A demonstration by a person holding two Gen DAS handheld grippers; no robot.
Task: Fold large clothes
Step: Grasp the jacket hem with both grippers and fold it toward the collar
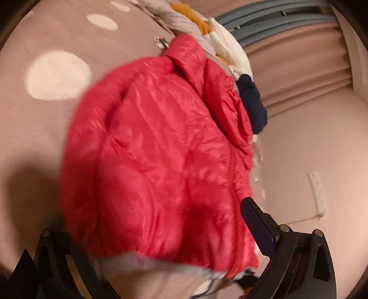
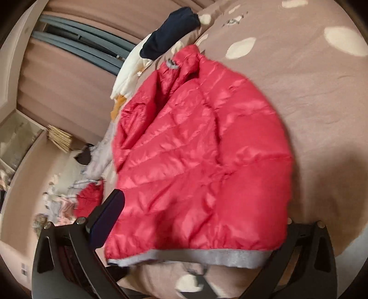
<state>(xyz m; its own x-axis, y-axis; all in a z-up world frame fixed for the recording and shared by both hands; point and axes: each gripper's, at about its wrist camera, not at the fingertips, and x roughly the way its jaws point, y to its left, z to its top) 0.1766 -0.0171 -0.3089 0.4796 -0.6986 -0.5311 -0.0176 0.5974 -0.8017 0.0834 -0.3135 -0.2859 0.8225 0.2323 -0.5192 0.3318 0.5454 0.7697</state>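
Between my left fingers (image 1: 260, 226), spread wide, and my right fingers (image 2: 110, 211), equally wide, red puffer jacket (image 2: 197, 156) with grey hem (image 2: 207, 255), spread across the spotted bedspread (image 2: 310, 87), clothes pile (image 1: 220, 39) beyond its collar.

Puffy jacket (image 1: 158, 147) (image 2: 202, 156): it was bright red and shiny, with stitched stripes running across it.
Jacket hem band (image 2: 207, 255): it was grey.
Collar trim (image 2: 172, 64): it was grey too.
Bed cover (image 1: 46, 128) (image 2: 322, 110): it was dusty pink-brown with big cream spots.
Dark cloth (image 1: 253, 105) (image 2: 170, 30): it was navy blue.
Pale cloth (image 1: 230, 46) (image 2: 128, 76): it was creamy white.
Small cloth bit (image 1: 197, 18) (image 2: 117, 108): it was mustard yellow.
Curtain (image 1: 299, 64) (image 2: 69, 92): it was pinkish brown, in long folds.
Left tongs (image 1: 149, 230): the frame was black, and the one finger pad (image 1: 260, 227) in view was dark blue.
Right tongs (image 2: 202, 218): the frame was black, with a dark blue pad.
Wall (image 1: 310, 161): it was pale pink.
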